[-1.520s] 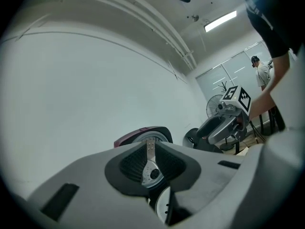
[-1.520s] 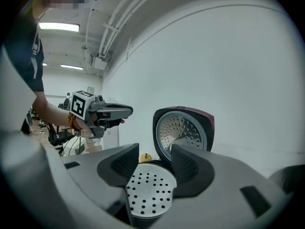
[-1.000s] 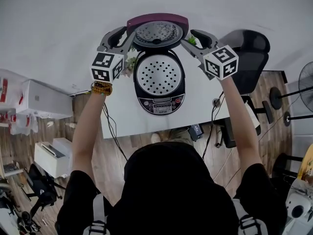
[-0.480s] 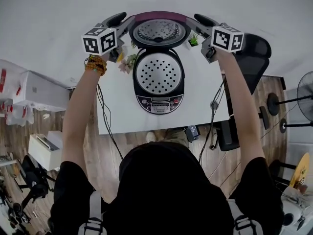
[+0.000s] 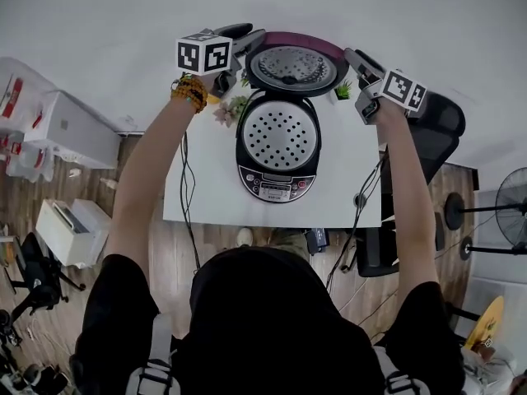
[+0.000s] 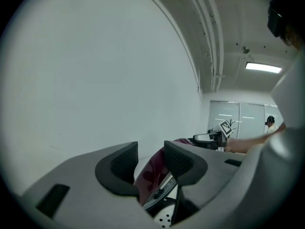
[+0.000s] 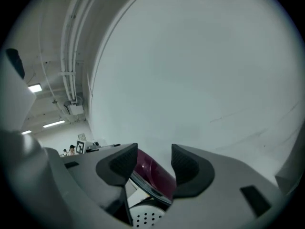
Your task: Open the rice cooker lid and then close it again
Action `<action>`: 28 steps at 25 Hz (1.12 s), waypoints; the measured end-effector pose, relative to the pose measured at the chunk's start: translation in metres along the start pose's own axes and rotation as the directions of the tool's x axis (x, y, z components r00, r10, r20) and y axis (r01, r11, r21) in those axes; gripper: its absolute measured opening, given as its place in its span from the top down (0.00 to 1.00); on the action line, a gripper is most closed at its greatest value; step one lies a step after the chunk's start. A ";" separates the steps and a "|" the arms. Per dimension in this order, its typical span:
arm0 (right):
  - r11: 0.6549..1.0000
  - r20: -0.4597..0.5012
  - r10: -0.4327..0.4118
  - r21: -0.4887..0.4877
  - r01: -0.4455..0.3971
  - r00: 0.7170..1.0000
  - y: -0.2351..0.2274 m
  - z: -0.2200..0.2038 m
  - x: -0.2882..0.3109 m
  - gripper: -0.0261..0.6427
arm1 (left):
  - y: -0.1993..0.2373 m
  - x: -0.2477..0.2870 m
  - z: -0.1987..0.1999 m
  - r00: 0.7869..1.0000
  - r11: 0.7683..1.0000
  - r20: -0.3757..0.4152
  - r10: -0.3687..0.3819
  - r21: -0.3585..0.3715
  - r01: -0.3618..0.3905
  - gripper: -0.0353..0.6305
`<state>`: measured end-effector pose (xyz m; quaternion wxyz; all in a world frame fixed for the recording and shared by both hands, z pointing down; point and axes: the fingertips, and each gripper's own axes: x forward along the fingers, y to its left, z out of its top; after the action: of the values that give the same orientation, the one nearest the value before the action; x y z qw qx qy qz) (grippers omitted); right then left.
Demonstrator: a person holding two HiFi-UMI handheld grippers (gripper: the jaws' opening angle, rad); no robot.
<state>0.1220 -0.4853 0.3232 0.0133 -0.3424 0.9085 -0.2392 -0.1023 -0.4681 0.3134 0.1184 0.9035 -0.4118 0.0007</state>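
The black rice cooker (image 5: 277, 179) stands on the white table (image 5: 206, 188) with its maroon lid (image 5: 296, 64) raised upright, showing the perforated steam tray (image 5: 277, 136). My left gripper (image 5: 252, 41) is at the lid's left edge and my right gripper (image 5: 352, 56) at its right edge. The left gripper (image 6: 150, 159) has just been opening; the maroon lid (image 6: 153, 170) shows in the gap, and the pads do not press on it. The right gripper (image 7: 150, 163) has also just opened wider; the lid's rim (image 7: 155, 173) lies in its gap, unpressed.
Pale flowers (image 5: 233, 108) sit left of the cooker and a small green plant (image 5: 343, 91) right of it. A black chair (image 5: 440, 118) stands past the table's right side. Cables hang off the table's edges. White boxes (image 5: 70, 130) lie on the floor at left. A white wall is close behind the lid.
Both grippers have risen further up along the lid's sides and rolled, their marker cubes now higher in the head view. The lid stays upright.
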 end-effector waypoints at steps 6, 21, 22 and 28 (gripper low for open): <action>0.996 -0.059 0.080 0.036 -0.078 0.995 0.012 -0.005 0.018 0.66 | -0.011 0.002 -0.002 0.997 0.994 0.006 -0.079 -0.077 0.080 0.70; 0.988 -0.110 0.103 0.128 -0.088 0.989 0.015 -0.010 0.016 0.68 | -0.011 -0.001 -0.006 0.997 0.985 0.014 -0.071 -0.157 0.073 0.70; 0.988 -0.111 0.102 0.128 -0.087 0.989 0.015 -0.011 0.016 0.68 | -0.011 -0.001 -0.006 0.997 0.983 0.017 -0.070 -0.167 0.071 0.70; 0.987 -0.113 0.101 0.132 -0.086 0.988 0.019 -0.014 0.014 0.67 | -0.010 -0.005 -0.009 0.998 0.975 0.014 -0.054 -0.215 0.055 0.71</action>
<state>0.0972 -0.4759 0.3289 -0.0082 -0.2828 0.9057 -0.3158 -0.0973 -0.4559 0.3193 0.2140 0.8963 -0.3850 -0.0507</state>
